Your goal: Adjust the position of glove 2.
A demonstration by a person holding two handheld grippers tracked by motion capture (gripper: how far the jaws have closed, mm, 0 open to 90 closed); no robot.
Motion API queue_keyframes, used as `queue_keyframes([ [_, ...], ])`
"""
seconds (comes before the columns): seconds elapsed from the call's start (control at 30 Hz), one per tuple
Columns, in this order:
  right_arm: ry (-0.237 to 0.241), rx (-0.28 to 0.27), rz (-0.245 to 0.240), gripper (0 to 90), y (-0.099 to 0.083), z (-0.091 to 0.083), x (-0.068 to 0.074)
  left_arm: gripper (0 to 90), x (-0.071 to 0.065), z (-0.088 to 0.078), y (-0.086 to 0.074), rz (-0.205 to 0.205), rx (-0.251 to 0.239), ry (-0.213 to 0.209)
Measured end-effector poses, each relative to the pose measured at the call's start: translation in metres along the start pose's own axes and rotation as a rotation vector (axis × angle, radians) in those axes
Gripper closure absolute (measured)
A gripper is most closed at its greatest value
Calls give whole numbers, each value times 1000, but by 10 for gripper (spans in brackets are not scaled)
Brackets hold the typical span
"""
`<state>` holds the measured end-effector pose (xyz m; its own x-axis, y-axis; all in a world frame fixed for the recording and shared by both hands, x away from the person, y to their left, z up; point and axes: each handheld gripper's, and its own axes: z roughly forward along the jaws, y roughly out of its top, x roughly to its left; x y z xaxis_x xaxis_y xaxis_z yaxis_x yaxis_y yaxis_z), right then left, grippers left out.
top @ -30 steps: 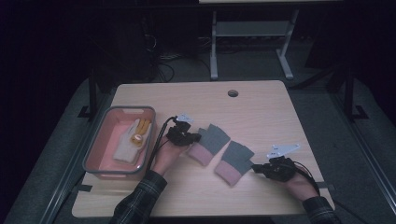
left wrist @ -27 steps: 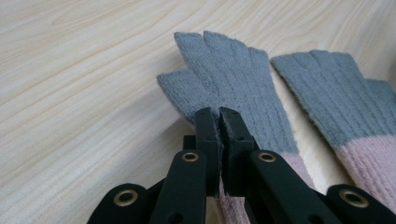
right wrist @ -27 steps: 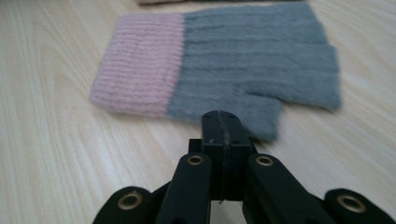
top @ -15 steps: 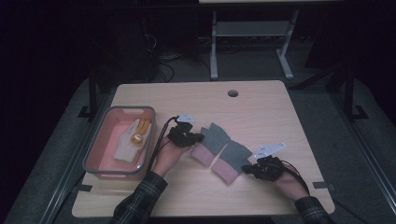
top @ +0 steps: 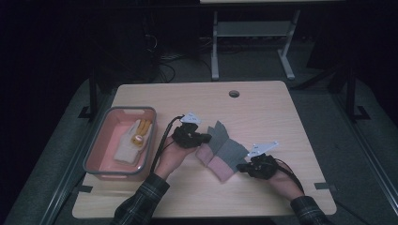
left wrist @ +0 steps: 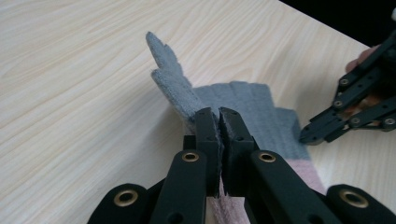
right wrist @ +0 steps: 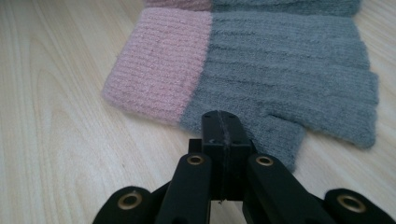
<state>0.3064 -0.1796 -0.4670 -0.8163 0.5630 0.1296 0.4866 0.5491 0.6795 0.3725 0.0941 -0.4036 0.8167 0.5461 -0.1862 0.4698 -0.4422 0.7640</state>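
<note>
Two grey knit gloves with pink cuffs lie partly overlapped at the table's middle, the farther glove [top: 217,132] to the left and the nearer glove [top: 232,151] to the right. My left gripper [top: 205,138] is shut on the farther glove [left wrist: 252,102], pinching a raised fold where grey meets pink; in the left gripper view the left gripper [left wrist: 219,116] has fabric showing between its jaws. My right gripper [top: 244,165] is shut, and in the right gripper view the right gripper [right wrist: 222,116] has its tips over the base of the nearer glove's [right wrist: 280,56] thumb. That glove lies flat, its cuff [right wrist: 159,65] to the left.
A pink bin [top: 94,159] at the table's left holds a white and yellow glove [top: 131,143]. A cable hole [top: 233,93] sits near the far edge. In the left gripper view the right gripper [left wrist: 322,128] stands close at the right. Bare wood lies behind and to the right.
My right gripper has moved left and the nearer glove has shifted left with it, now overlapping the farther one. My left gripper has risen a little with its fold of glove.
</note>
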Motion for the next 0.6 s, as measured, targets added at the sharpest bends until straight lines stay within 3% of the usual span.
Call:
queue_keyframes([
  [0.6, 3, -6, -4, 900, 6, 8, 3, 871, -33, 18, 7, 89, 44, -77],
])
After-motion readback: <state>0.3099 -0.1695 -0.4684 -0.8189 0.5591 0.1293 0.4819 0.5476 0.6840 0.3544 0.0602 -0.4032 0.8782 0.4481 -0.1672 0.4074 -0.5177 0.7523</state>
